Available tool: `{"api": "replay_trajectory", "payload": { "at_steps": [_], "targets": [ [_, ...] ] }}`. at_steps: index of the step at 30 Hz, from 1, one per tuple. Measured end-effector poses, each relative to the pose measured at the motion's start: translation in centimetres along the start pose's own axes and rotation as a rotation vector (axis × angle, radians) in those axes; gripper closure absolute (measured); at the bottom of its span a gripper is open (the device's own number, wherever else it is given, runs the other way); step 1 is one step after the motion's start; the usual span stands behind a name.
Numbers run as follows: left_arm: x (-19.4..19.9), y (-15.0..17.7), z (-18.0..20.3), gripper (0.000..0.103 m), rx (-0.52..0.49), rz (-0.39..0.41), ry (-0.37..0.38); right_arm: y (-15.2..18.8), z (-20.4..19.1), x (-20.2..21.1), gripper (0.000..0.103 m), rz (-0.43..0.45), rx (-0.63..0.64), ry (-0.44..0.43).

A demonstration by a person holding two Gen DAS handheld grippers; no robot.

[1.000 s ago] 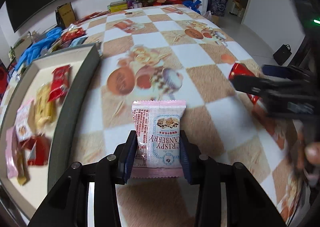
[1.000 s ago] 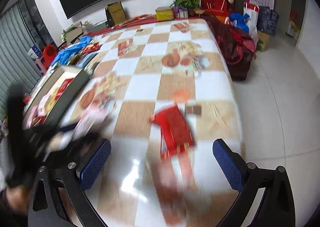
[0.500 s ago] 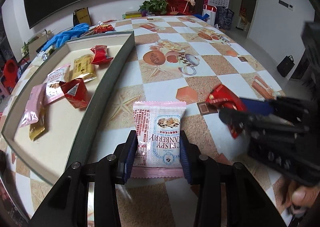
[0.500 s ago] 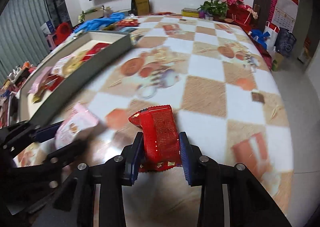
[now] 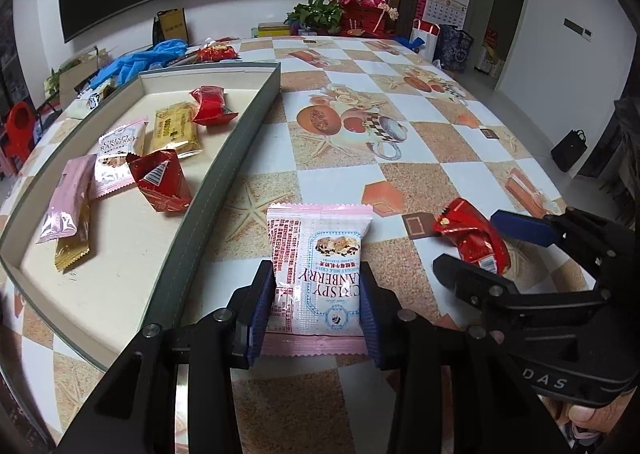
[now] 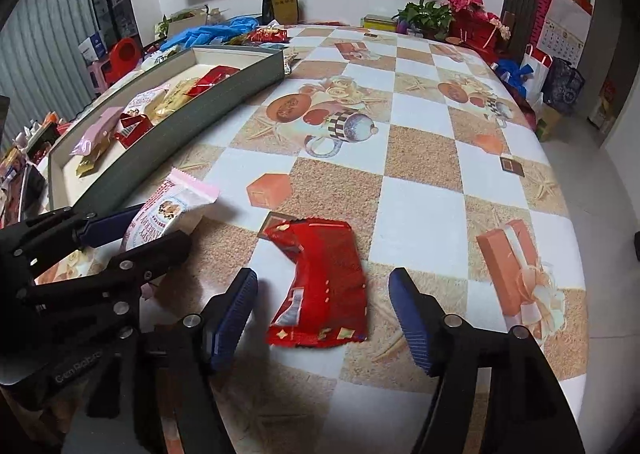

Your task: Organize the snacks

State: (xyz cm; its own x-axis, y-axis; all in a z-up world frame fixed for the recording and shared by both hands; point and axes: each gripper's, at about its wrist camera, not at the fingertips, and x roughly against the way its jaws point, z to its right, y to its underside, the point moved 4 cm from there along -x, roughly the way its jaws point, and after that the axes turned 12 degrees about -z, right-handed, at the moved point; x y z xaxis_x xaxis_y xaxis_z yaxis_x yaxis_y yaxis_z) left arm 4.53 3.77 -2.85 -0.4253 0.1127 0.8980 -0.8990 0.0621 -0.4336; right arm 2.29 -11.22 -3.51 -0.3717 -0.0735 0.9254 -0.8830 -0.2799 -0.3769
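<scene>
My left gripper (image 5: 316, 286) is shut on a pink-and-white Crispy Cranberry packet (image 5: 320, 250), held just above the checkered tablecloth beside the grey tray (image 5: 240, 134). Several snack packets lie in the tray. In the right wrist view, a red packet (image 6: 324, 250) lies flat on the cloth between the blue pads of my right gripper (image 6: 324, 282). Those jaws are opening, and a gap shows on each side of the packet. The left gripper (image 6: 160, 228) and its packet (image 6: 176, 206) sit to the left, close to the tray wall (image 6: 180, 126).
Blue gloves (image 5: 144, 58), a red bag (image 5: 216, 52) and boxes crowd the table's far left. Potted plants and flowers (image 5: 340, 10) stand at the far edge. The table's rounded right edge (image 6: 560, 174) drops to the floor, where bags (image 6: 560, 82) stand.
Both grippers swung over toward the tray. The right gripper went from wide open to shut on the red packet, then let it go. The left still grips its packet.
</scene>
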Motion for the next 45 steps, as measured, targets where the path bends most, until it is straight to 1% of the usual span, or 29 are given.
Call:
{"api": "replay_trajectory", "payload": {
  "at_steps": [2, 3, 4, 5, 6, 8, 11, 12, 14, 20, 26, 37, 45],
  "targets": [
    [-0.1, 0.0, 0.2, 0.060, -0.009, -0.001, -0.015, -0.2, -0.1, -0.4, 0.034, -0.014, 0.010, -0.011],
    [-0.1, 0.1, 0.3, 0.060, -0.014, -0.001, -0.023, -0.2, -0.1, -0.4, 0.039, -0.007, 0.006, -0.011],
    [-0.1, 0.1, 0.3, 0.060, -0.018, -0.001, -0.026, -0.2, -0.2, -0.3, 0.045, 0.000, 0.008, -0.008],
    [-0.1, 0.1, 0.3, 0.060, -0.019, -0.001, -0.026, -0.2, -0.3, -0.2, 0.058, 0.006, 0.011, -0.008],
    [-0.1, 0.1, 0.3, 0.060, -0.016, 0.000, -0.022, -0.1, -0.4, -0.1, 0.064, 0.009, 0.011, -0.007],
    [-0.1, 0.1, 0.2, 0.060, -0.011, -0.001, -0.030, 0.3, -0.3, 0.1, 0.064, 0.018, 0.001, 0.003],
    [-0.3, -0.1, 0.5, 0.060, -0.025, -0.002, -0.056, 0.8, 0.9, 0.3, 0.064, 0.024, -0.056, 0.020],
    [-0.3, -0.1, 0.6, 0.060, -0.029, -0.002, -0.060, 0.8, 1.5, 0.3, 0.064, 0.023, -0.083, 0.022],
    [-0.3, -0.1, 0.6, 0.060, -0.030, -0.001, -0.056, 0.6, 1.9, 0.2, 0.064, 0.025, -0.097, 0.023],
    [-0.2, 0.0, 0.5, 0.060, -0.029, 0.002, -0.044, 0.5, 1.0, 0.2, 0.064, 0.044, -0.062, 0.049],
    [-0.1, 0.0, 0.5, 0.060, -0.025, 0.004, -0.031, 0.5, 0.9, 0.2, 0.064, 0.044, -0.068, 0.024],
    [-0.1, 0.0, 0.5, 0.060, -0.027, 0.004, -0.036, 0.5, 0.7, 0.2, 0.064, 0.046, -0.052, 0.031],
    [-0.2, 0.0, 0.5, 0.060, -0.026, 0.004, -0.034, 0.4, 0.7, 0.2, 0.064, 0.045, -0.055, 0.021]
  ]
}}
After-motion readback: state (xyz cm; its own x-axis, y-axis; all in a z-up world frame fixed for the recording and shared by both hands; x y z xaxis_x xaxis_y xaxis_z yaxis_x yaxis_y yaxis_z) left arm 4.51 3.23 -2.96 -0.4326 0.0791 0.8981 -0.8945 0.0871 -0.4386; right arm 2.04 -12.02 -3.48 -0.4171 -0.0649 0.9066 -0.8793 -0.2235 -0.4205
